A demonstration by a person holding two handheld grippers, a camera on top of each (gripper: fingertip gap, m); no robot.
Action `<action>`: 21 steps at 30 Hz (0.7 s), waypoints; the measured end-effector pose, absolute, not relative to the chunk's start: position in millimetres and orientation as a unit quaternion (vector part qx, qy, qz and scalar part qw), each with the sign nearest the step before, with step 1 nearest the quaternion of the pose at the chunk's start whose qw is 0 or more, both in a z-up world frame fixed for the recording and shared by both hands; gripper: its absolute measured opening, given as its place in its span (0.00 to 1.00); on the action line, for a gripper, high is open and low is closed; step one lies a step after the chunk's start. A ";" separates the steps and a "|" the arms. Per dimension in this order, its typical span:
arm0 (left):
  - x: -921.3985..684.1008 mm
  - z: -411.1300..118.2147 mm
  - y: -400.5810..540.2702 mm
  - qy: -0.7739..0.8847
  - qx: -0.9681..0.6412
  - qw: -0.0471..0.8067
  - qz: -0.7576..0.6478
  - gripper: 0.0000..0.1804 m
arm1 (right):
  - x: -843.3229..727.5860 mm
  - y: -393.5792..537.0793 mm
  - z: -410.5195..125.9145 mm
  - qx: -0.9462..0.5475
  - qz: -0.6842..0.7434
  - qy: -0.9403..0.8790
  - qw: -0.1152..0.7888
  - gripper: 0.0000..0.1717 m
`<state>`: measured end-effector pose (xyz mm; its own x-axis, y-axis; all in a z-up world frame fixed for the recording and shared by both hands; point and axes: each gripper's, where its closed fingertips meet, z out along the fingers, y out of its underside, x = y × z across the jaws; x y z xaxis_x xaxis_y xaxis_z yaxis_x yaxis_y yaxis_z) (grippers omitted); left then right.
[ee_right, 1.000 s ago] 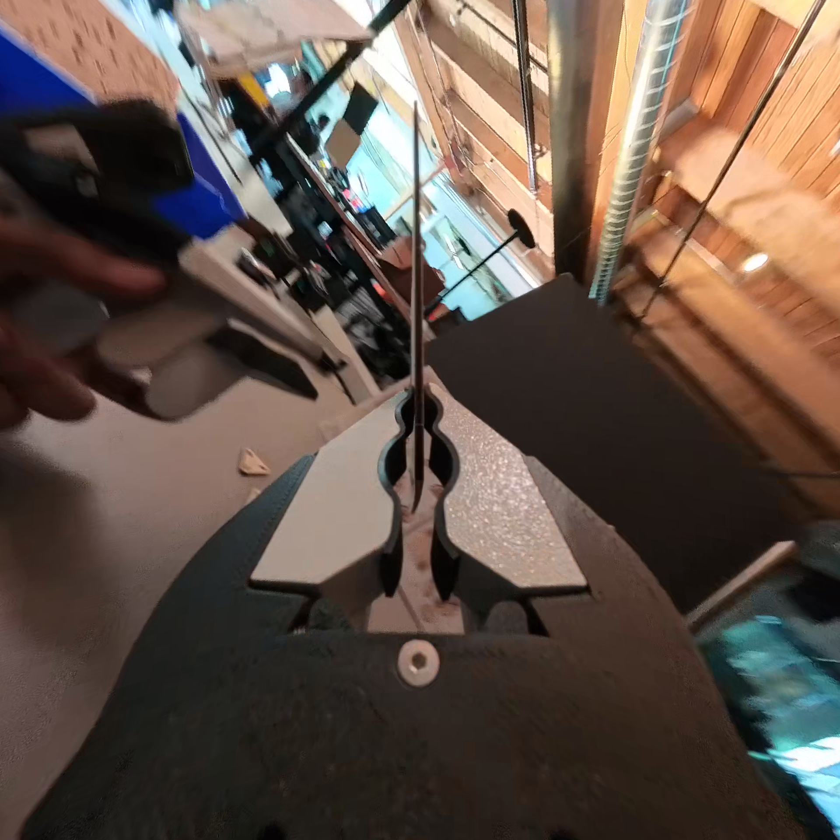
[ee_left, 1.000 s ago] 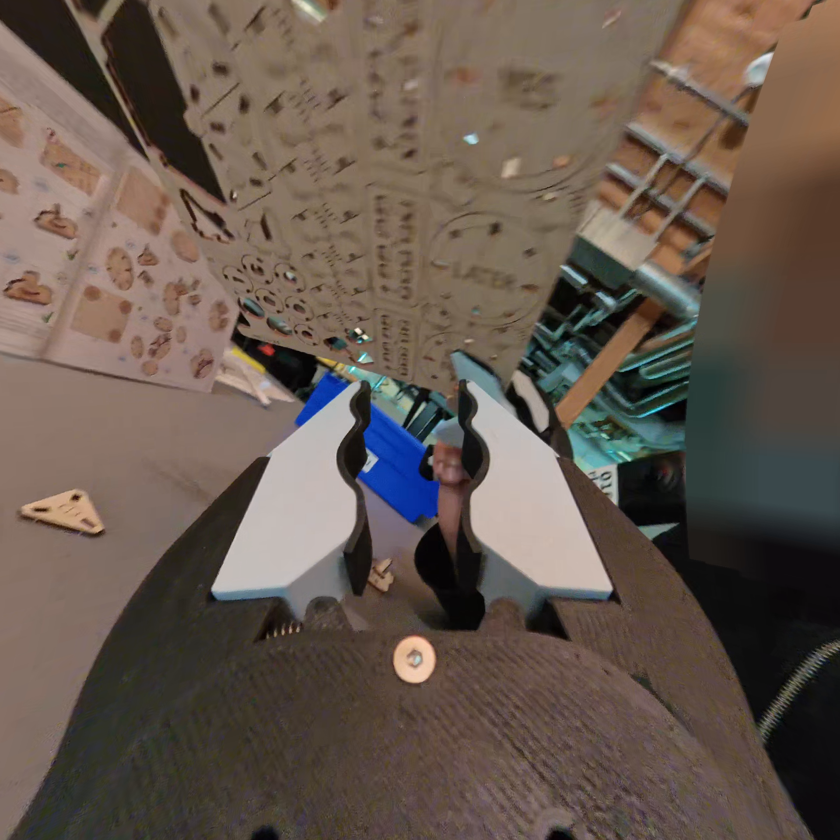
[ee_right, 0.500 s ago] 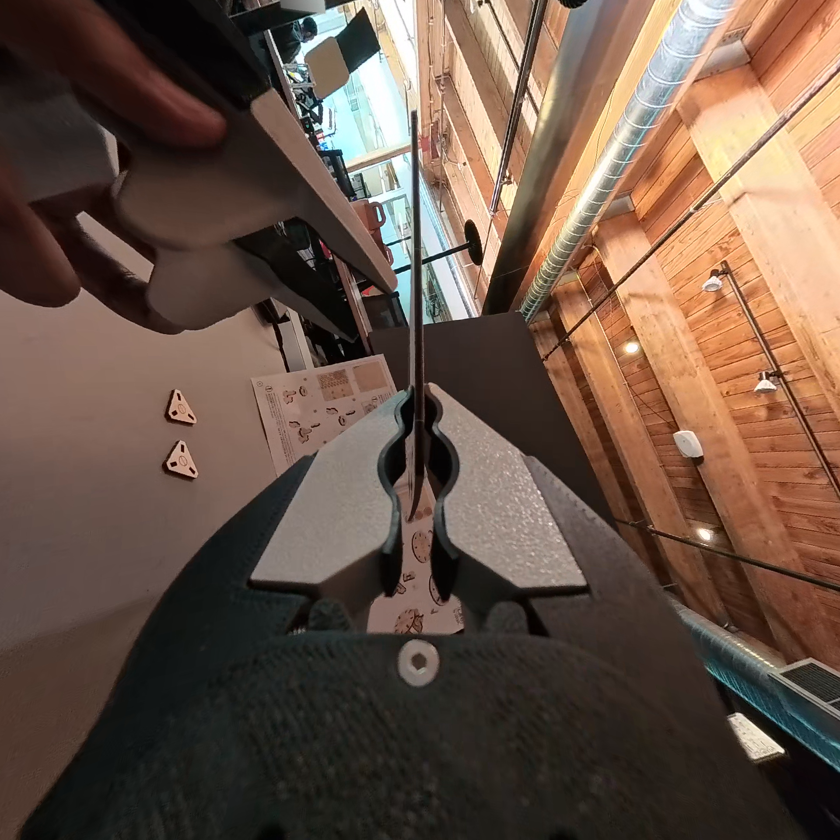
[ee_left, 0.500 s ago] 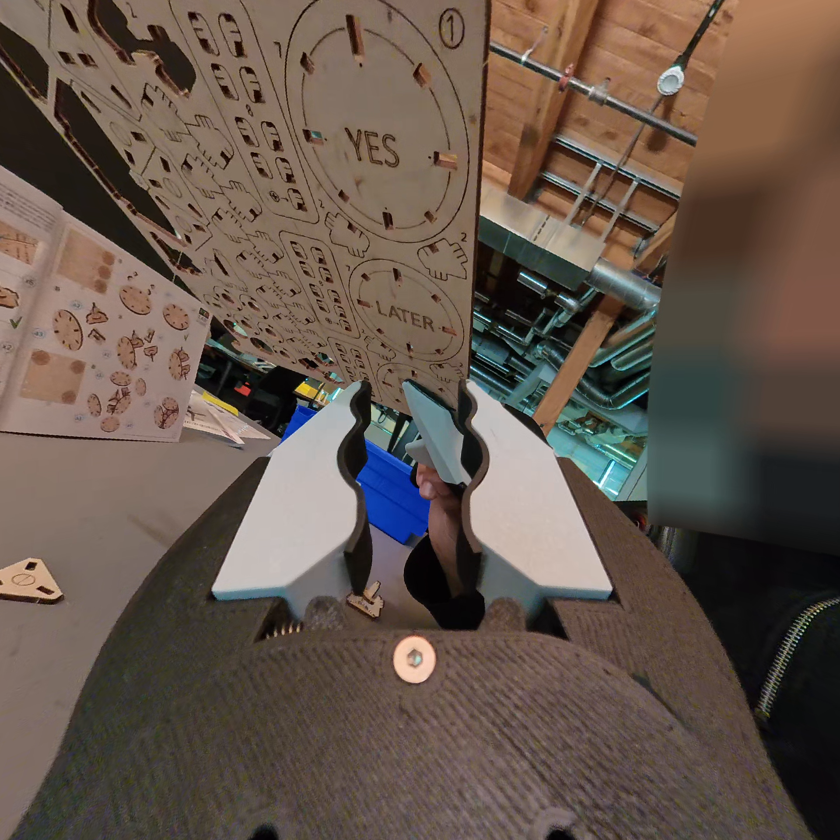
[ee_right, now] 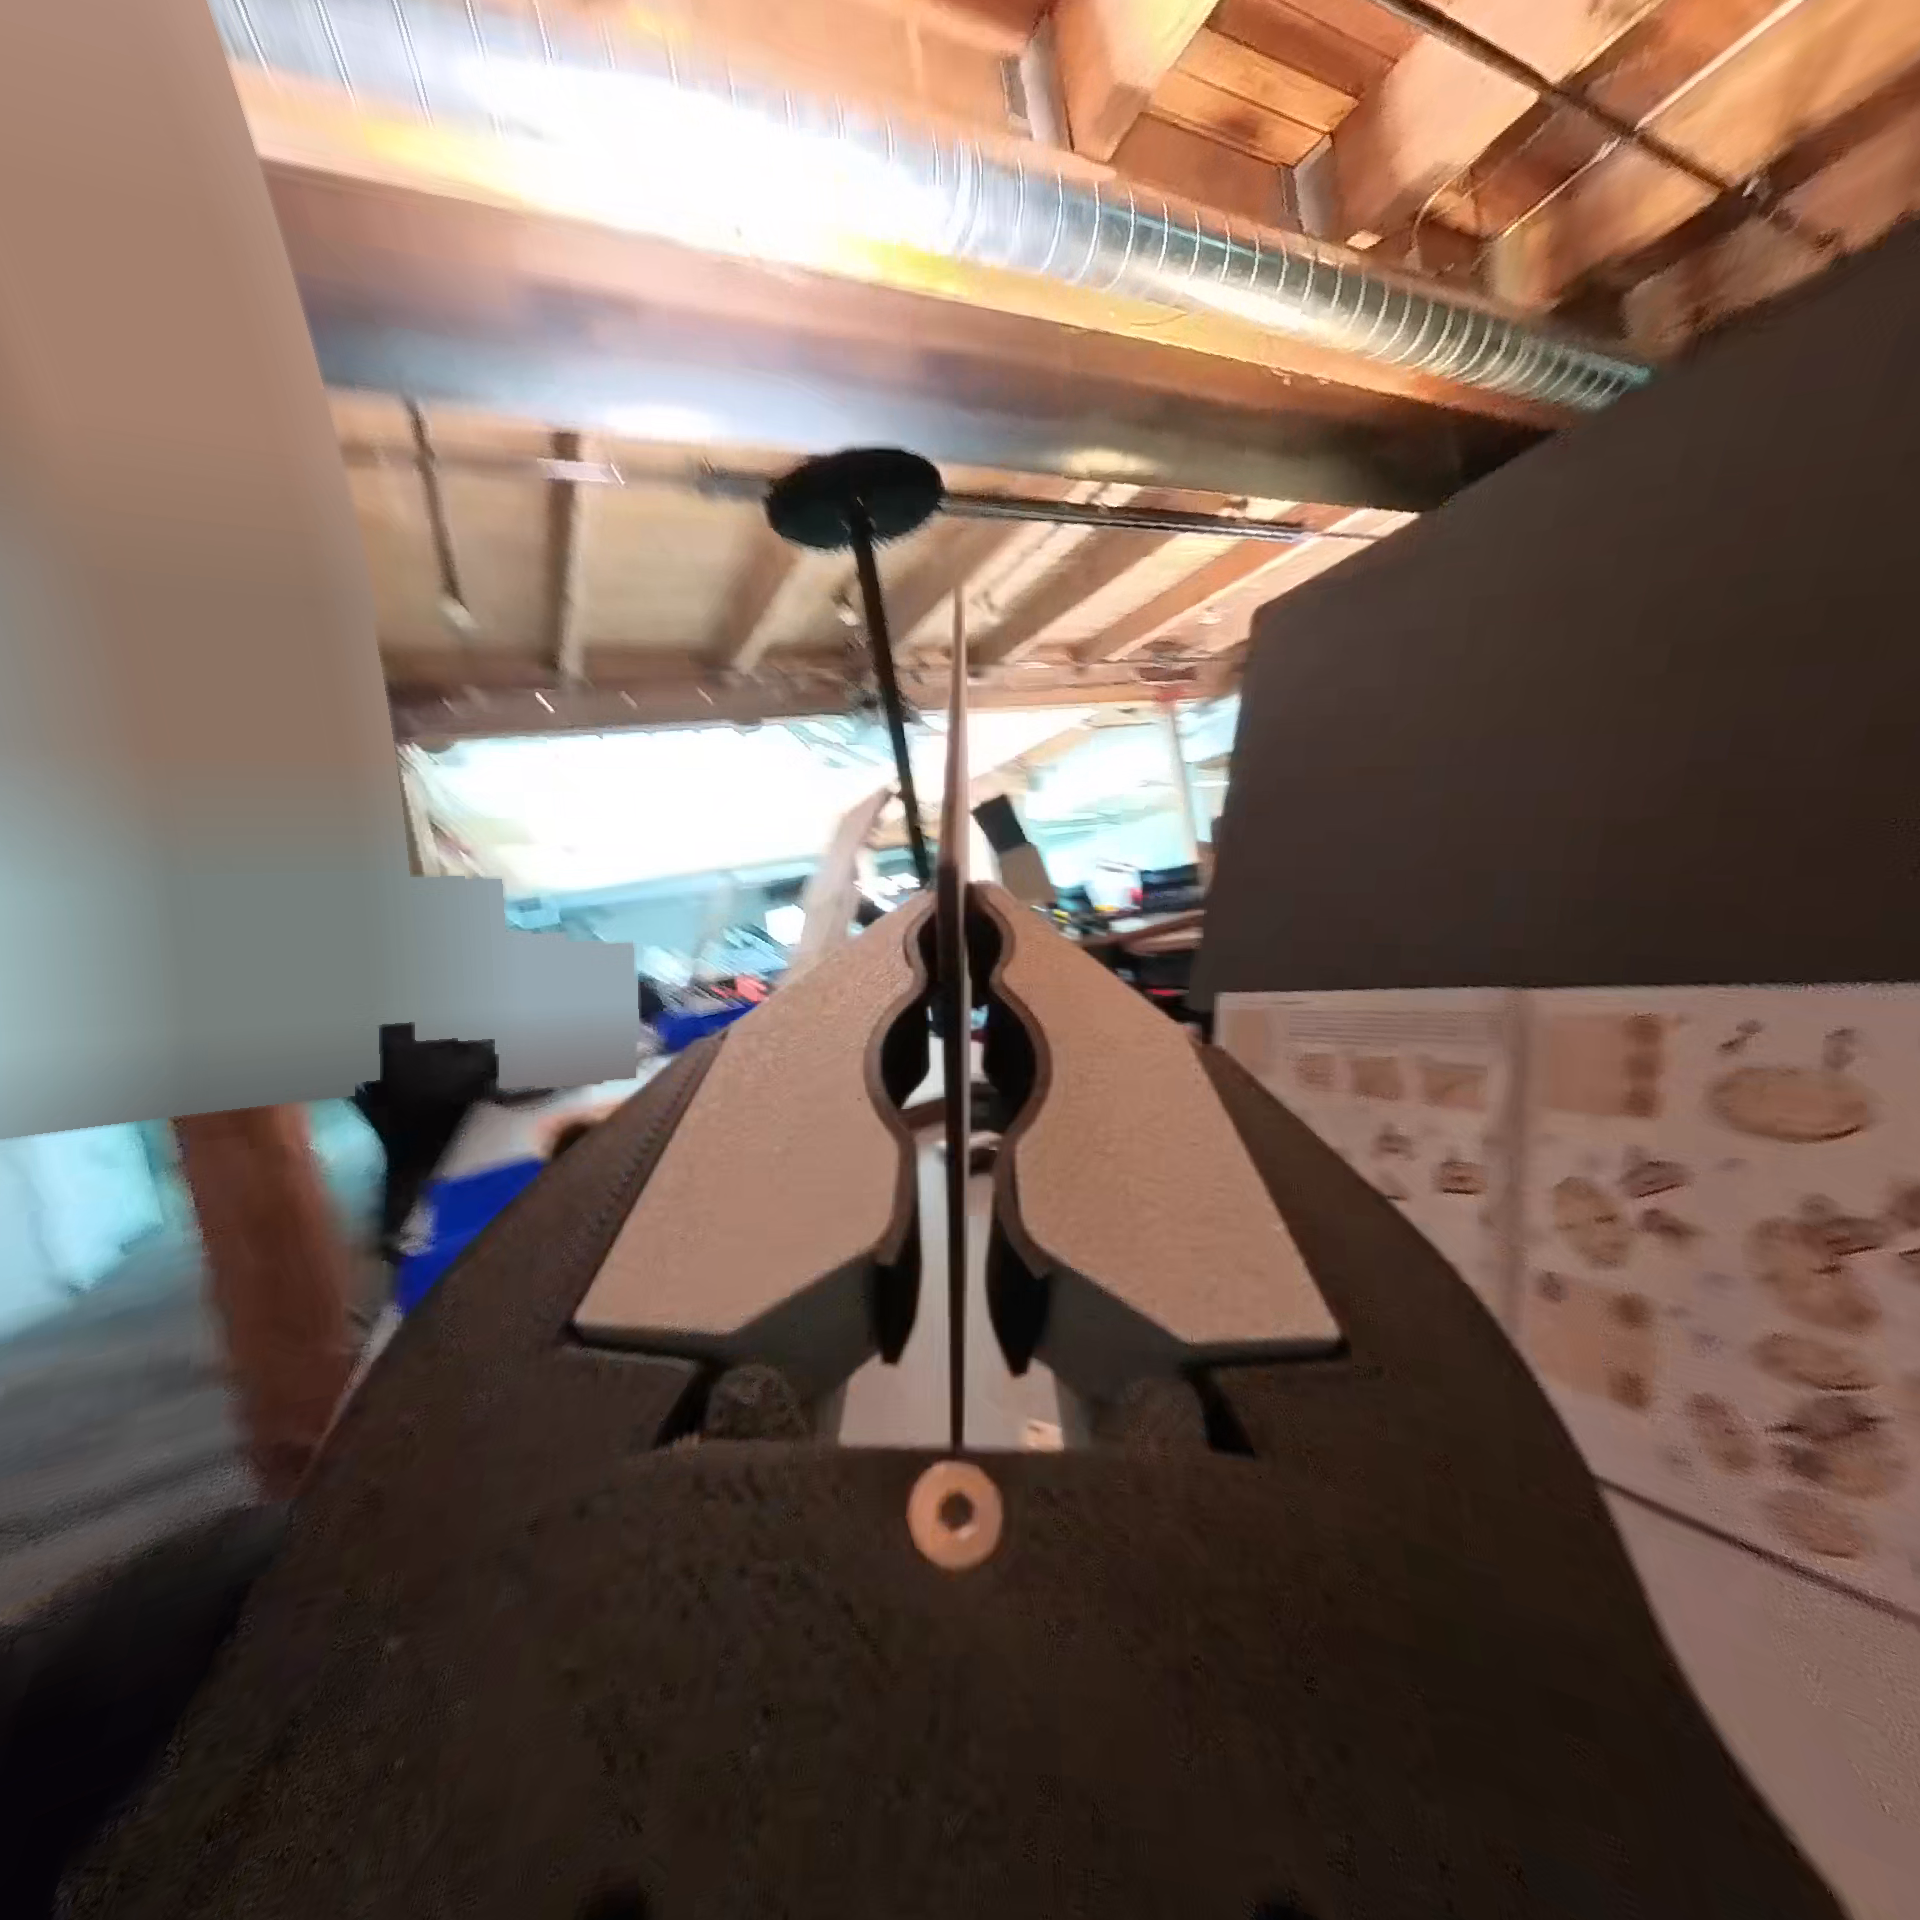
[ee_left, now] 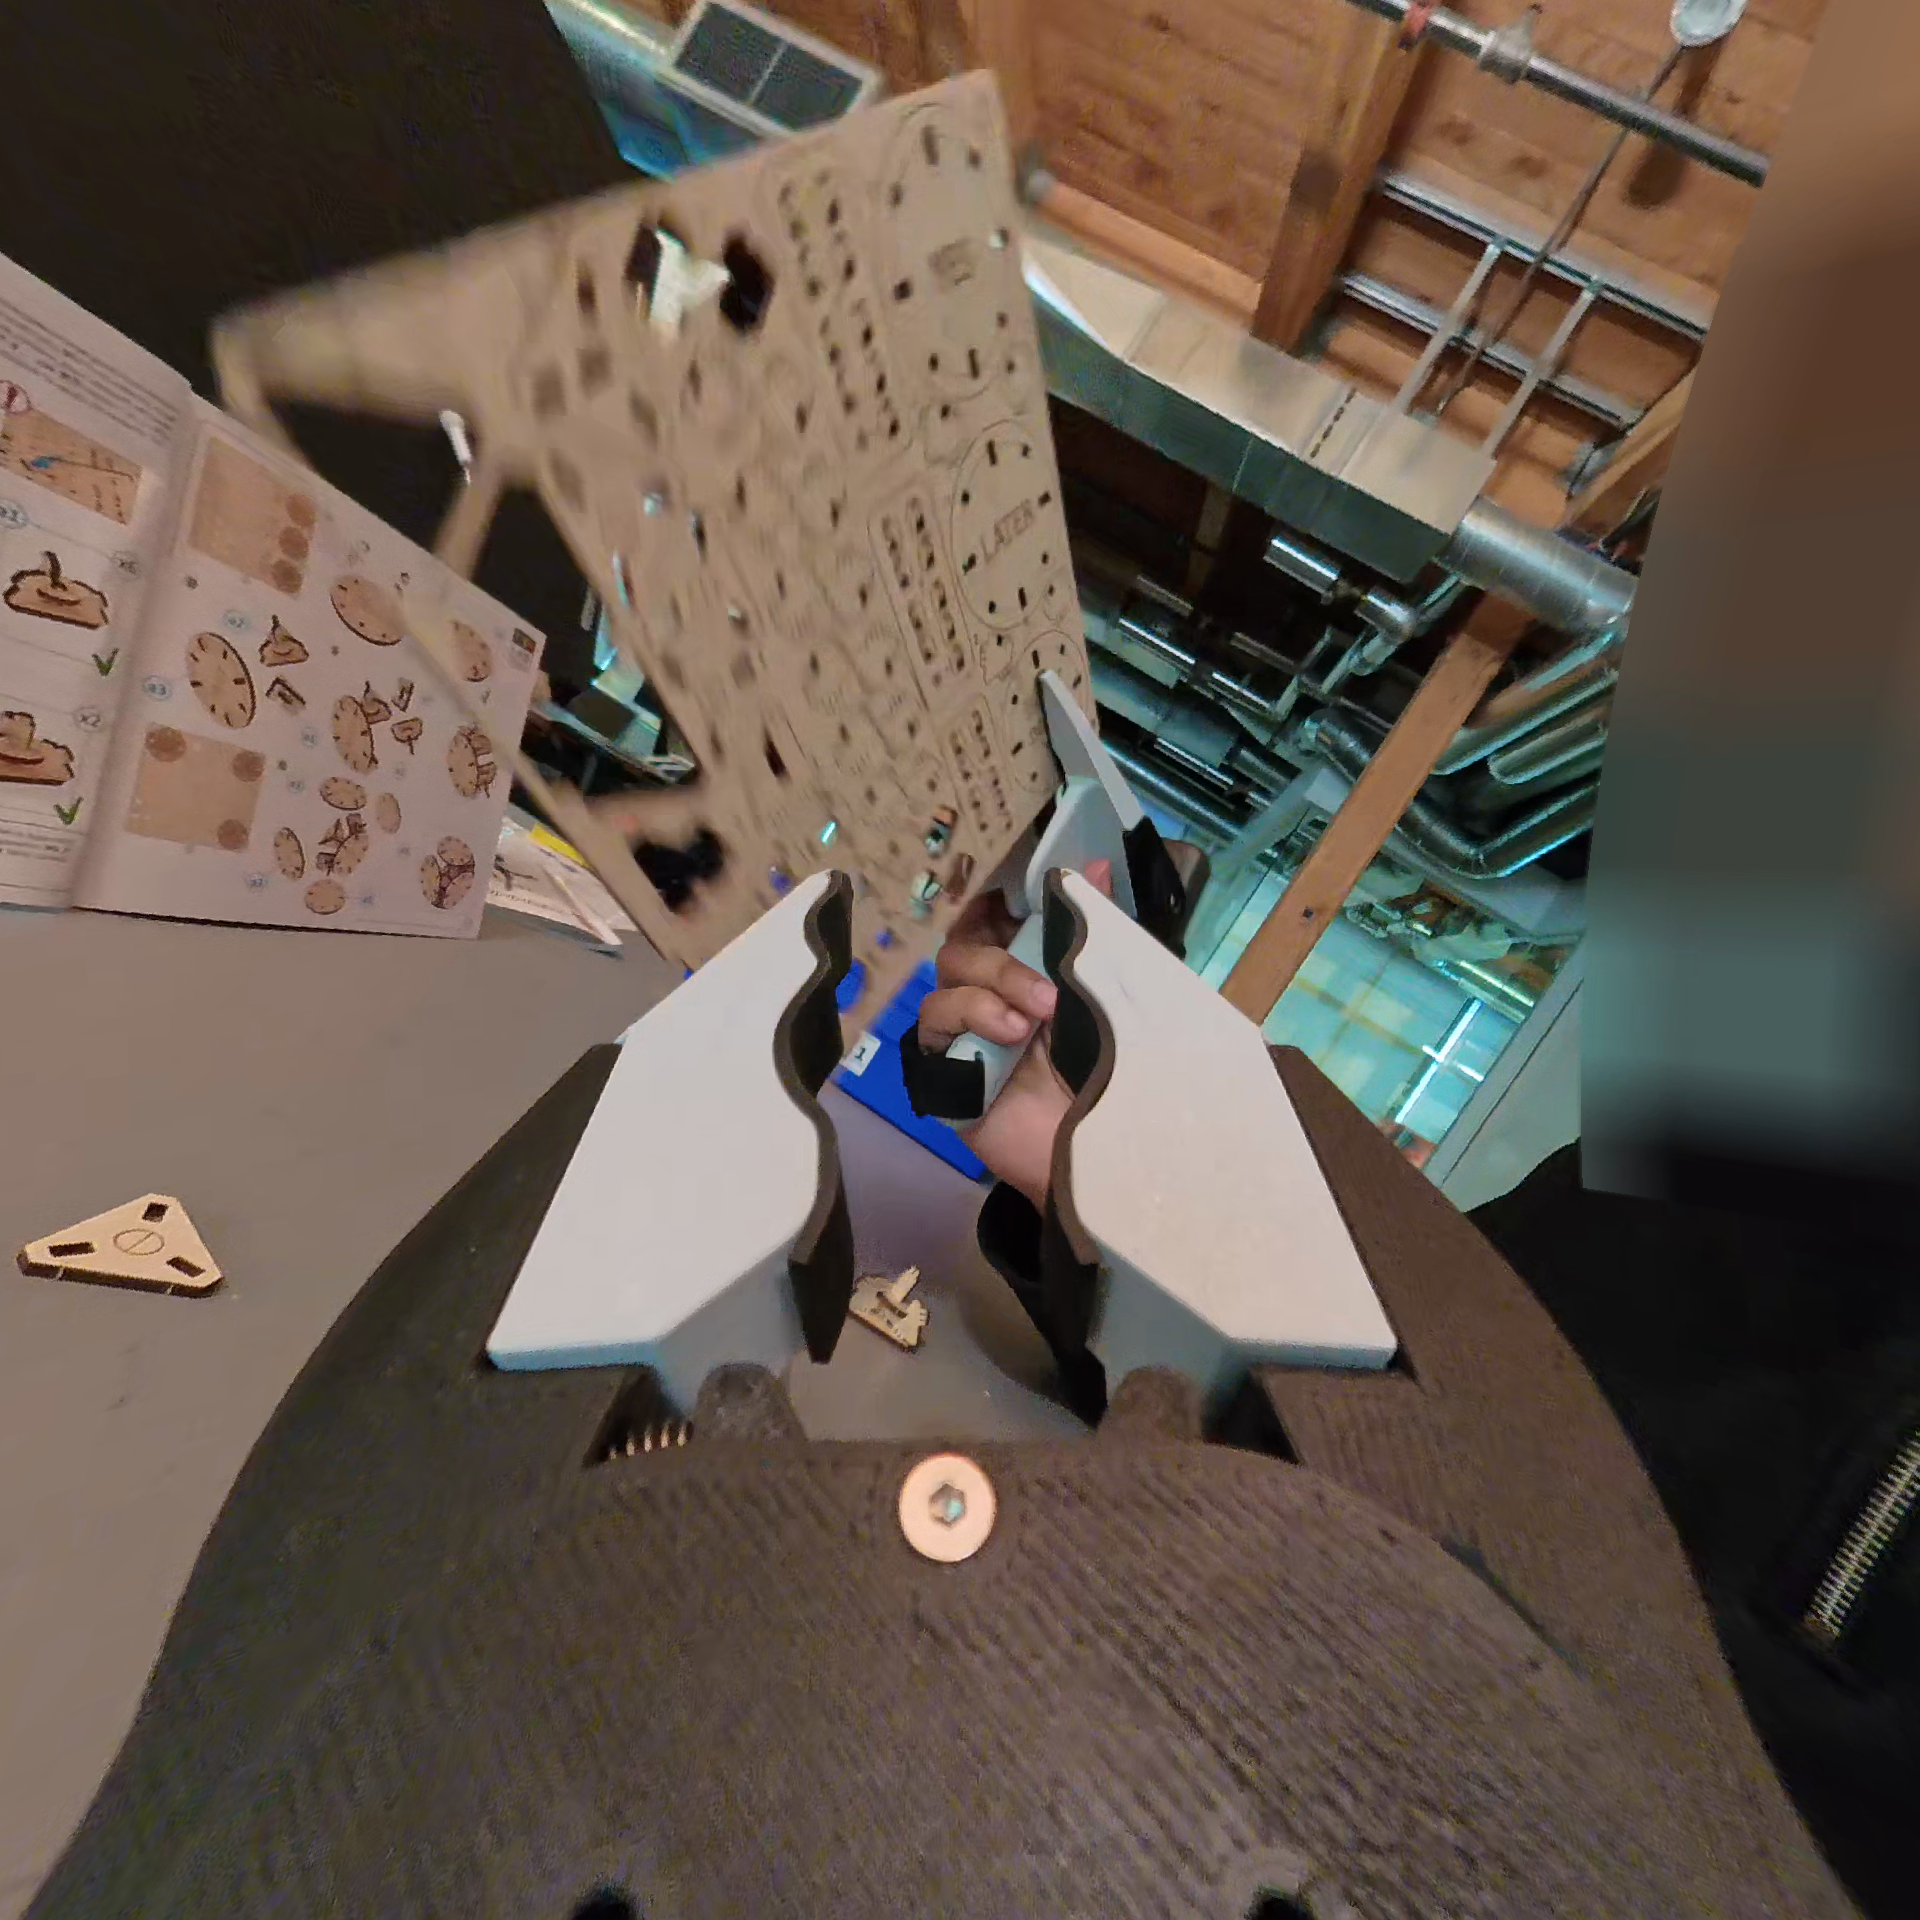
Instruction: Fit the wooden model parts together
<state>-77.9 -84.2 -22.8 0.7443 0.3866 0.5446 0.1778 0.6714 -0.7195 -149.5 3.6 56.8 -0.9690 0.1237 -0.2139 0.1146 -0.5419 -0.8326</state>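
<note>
One grey table (ee_left: 260, 1091), timber ceiling (ee_right: 1247, 125)

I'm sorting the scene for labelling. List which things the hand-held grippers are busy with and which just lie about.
In hand:
- wooden puzzle sheet, clamped on edge by the right hand-held gripper
- left hand-held gripper, jaws apart, nothing between them, near the sheet

Lying about:
- instruction booklet, open
- triangular wooden piece on the grey table
- small wooden piece
- blue bin

Matt laser-cut wooden sheet (ee_left: 790, 499); paper booklet (ee_left: 239, 686).
</note>
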 end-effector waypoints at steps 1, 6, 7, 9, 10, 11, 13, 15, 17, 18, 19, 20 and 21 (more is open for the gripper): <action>-78.7 -23.8 -84.0 -0.354 -0.403 0.842 0.064 0.20 | -150.7 4.9 56.8 -0.130 0.875 -0.466 -0.029 0.00; -81.1 -23.9 -90.6 -0.365 -0.389 0.844 0.066 0.20 | -147.5 -3.4 50.8 -0.133 0.866 -0.472 -0.094 0.00; -81.7 -24.2 -91.8 -0.367 -0.387 0.844 0.066 0.20 | -145.7 -5.1 50.1 -0.129 0.863 -0.478 -0.095 0.00; -83.0 -24.3 -95.2 -0.372 -0.382 0.843 0.074 0.20 | -143.9 -6.7 50.0 -0.126 0.861 -0.484 -0.092 0.00; -83.7 -23.8 -98.4 -0.374 -0.378 0.843 0.082 0.20 | -143.9 -6.8 50.3 -0.126 0.860 -0.485 -0.093 0.00; -84.1 -22.7 -103.2 -0.377 -0.372 0.843 0.096 0.20 | -143.6 -7.5 49.9 -0.127 0.860 -0.485 -0.096 0.00; -85.4 -19.7 -121.5 -0.389 -0.353 0.838 0.147 0.19 | -143.2 -8.1 49.2 -0.133 0.857 -0.486 -0.108 0.00; -85.0 -17.9 -142.3 -0.402 -0.339 0.826 0.205 0.20 | -144.3 -11.5 44.6 -0.143 0.845 -0.497 -0.134 0.00; -85.3 -21.0 -151.0 -0.409 -0.360 0.803 0.242 0.22 | -144.4 -16.2 37.9 -0.154 0.828 -0.510 -0.174 0.00; -87.2 -25.6 -150.9 -0.414 -0.381 0.787 0.254 0.24 | -144.0 -19.4 33.6 -0.159 0.816 -0.518 -0.202 0.00; -88.9 -30.3 -147.9 -0.417 -0.403 0.773 0.258 0.26 | -142.0 -22.4 30.1 -0.163 0.806 -0.520 -0.229 0.00; -90.6 -34.9 -143.5 -0.418 -0.421 0.764 0.254 0.29 | -139.8 -24.8 27.8 -0.166 0.798 -0.519 -0.256 0.00; -90.8 -37.6 -137.7 -0.414 -0.434 0.762 0.242 0.31 | -137.7 -27.2 25.2 -0.169 0.790 -0.519 -0.280 0.00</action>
<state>-90.8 -137.7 -37.6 0.5394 0.7288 0.4219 -0.0091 0.5060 -0.8625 -137.7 -27.2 25.2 -0.7859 -0.2679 -0.5573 0.6179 -0.3051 -0.7247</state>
